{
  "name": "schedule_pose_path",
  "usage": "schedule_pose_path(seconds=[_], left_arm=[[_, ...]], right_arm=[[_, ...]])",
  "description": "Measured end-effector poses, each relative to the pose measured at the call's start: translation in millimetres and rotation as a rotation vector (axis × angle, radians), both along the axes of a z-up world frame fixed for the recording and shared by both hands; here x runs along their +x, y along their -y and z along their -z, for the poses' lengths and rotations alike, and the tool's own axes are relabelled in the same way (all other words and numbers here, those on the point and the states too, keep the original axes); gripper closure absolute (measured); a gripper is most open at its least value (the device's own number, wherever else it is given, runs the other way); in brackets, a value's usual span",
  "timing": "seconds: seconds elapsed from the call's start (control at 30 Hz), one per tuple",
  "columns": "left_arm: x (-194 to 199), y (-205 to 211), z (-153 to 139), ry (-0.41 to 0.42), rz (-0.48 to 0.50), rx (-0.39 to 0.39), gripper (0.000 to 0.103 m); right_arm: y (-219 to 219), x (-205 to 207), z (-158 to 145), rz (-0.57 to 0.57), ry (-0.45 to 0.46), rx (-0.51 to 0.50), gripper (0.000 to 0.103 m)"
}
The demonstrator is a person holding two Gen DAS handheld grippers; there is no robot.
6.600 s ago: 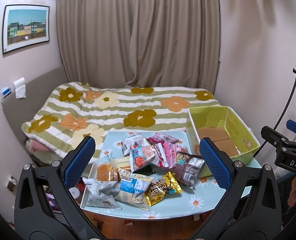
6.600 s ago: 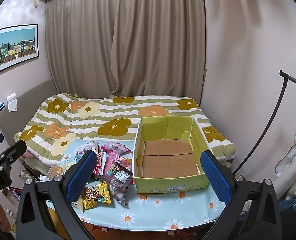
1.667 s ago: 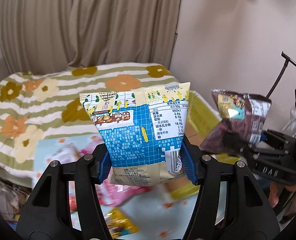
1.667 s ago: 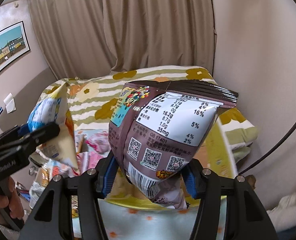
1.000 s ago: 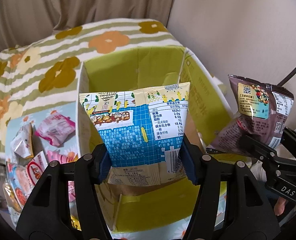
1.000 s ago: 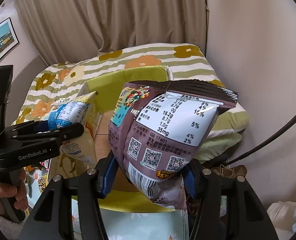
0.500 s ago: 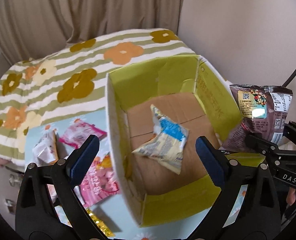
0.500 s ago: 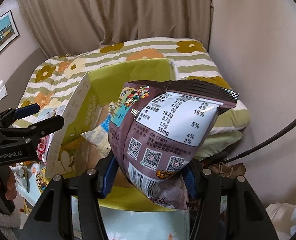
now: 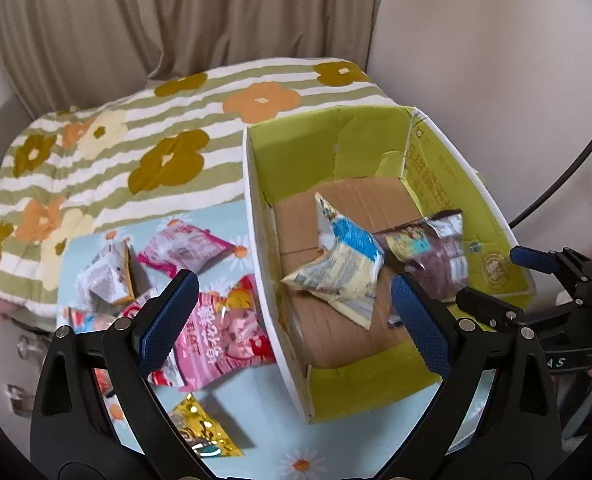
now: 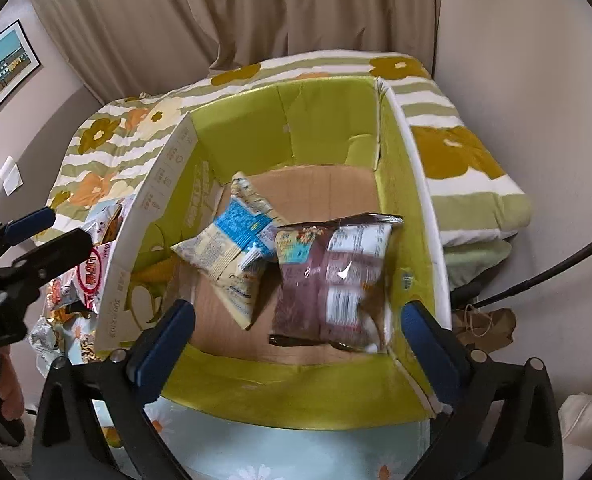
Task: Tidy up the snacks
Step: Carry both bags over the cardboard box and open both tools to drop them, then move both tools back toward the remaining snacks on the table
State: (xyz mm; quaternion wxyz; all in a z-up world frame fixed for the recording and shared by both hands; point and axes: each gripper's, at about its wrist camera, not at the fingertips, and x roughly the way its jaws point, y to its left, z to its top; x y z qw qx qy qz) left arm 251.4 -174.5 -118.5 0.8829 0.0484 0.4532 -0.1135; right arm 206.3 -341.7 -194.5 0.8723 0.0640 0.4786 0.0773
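Looking down both cameras, I have the left gripper [image 9: 291,316] and the right gripper [image 10: 296,344] spread wide with nothing between their blue pads. Two packets lie inside the green box [image 10: 255,120]: the blue-and-cream bag [image 10: 231,248] toward the left wall, and the brown bag [image 10: 332,276] just beside it toward the right wall, their near edges touching or overlapping. The brown one looks blurred, so I judge it may not have settled.

More snacks lie on the flowered tablecloth [image 9: 231,412] left of the box: a pink packet [image 9: 215,340] close to the box wall, another pink packet [image 9: 183,246] further back, a small white carton [image 9: 103,280], and a gold packet [image 9: 203,436] nearest me.

I judge these to be light, air-puffed foil pouches: soft, crinkly, slick, and crushable. I'd pinch a flat crimped seam or a corner, not the swollen middle, and squeeze only enough to stop it sliding. The pink packet beside the box seems the easiest reach for my left gripper.
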Motion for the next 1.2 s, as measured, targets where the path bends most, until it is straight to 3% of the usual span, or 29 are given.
schedule_pose_path(seconds=[0.33,0.63,1.0,1.2], left_arm=[[-24.8,-5.6,-10.9,0.040,-0.033,-0.015,0.007],[-62.7,-26.4,-36.6,0.118,-0.122,-0.019,0.007],[-109.3,-89.2,-45.6,0.153,-0.280,-0.014,0.007],[-125.9,-136.7,-46.7,0.158,-0.332,-0.010,0.007]], right_arm=[[3.3,-20.7,-28.9,-0.015,0.080,0.032,0.001],[-20.0,-38.5,-56.8,-0.122,0.177,0.022,0.000],[-73.2,-53.4,-69.5,-0.280,0.252,0.046,0.000],[-111.2,-57.1,-70.9,-0.317,0.265,0.129,0.000]])
